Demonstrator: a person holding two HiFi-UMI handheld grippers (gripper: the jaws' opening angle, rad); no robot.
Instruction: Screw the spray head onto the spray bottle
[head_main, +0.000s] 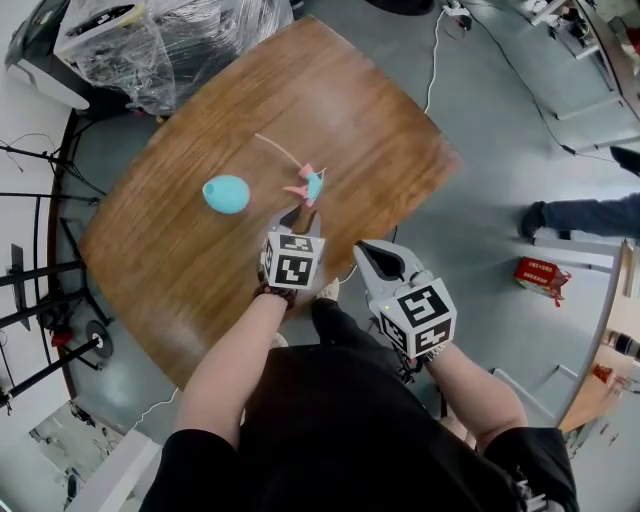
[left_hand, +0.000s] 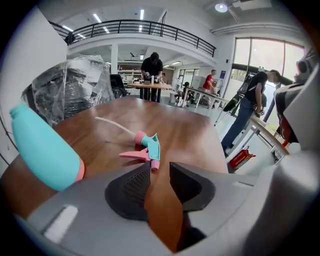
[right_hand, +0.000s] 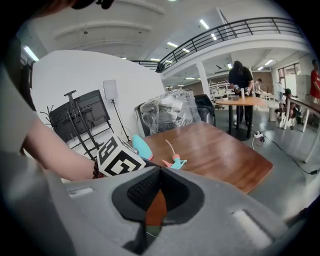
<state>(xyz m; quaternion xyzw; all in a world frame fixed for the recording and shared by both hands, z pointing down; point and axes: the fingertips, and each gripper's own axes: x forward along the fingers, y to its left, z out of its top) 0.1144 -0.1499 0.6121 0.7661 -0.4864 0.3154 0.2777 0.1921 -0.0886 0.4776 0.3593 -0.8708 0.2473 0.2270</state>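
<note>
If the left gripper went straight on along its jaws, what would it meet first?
Probably the spray head, lying on the table just ahead of the left gripper, whose jaws stand apart. Since it tilts downward, it might touch the wood first.

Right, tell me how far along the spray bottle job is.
Done: nothing yet. The spray head lies on the table apart from the spray bottle, which is on its side. In hand: the left gripper is just short of the spray head, fingers apart and empty; the right gripper is shut, empty, off the table's edge. Left: grasp both parts, seat the head on the neck, screw it down.
</note>
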